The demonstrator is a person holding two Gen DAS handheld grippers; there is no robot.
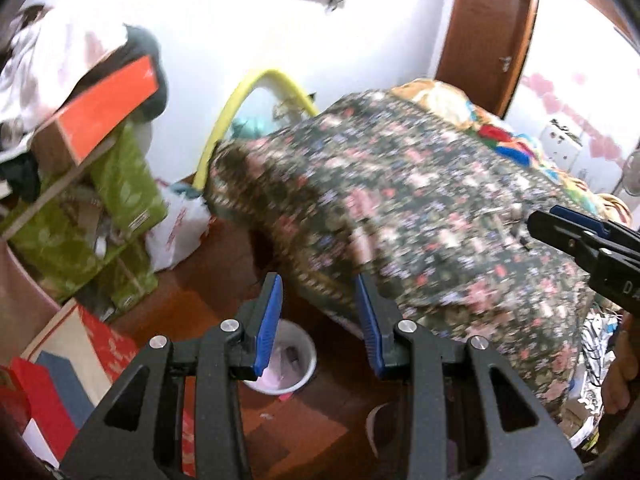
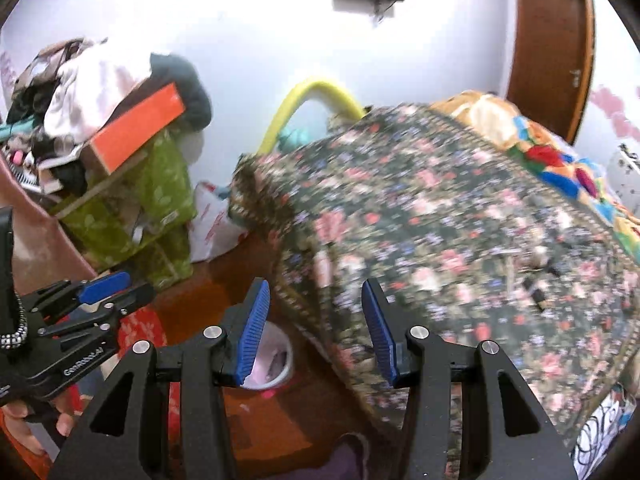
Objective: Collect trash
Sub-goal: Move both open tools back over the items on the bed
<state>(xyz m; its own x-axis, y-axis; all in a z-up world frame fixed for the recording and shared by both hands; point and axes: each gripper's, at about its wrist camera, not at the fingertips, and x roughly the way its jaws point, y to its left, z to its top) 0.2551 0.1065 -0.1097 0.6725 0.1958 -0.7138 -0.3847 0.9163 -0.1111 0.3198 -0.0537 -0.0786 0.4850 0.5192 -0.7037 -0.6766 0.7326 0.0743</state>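
- Blue-padded tongs sit closest to each camera: the left gripper and the right gripper both stand partly apart, with nothing between the pads.
- Far left, a messy shelf holds an orange box, green bags and a heap of clothes.
- Next to the shelf, a white plastic bag lies on the brown floor, by the wall.
- Right under the tongs stands a white bin with pink and white trash inside; it is on the floor just beside the bed corner. The right view shows the bin too.
- A yellow hoop leans on the wall behind.
- To the right, a bed with a flowery cover fills much of both views.
- Far right, a brown door is shut.
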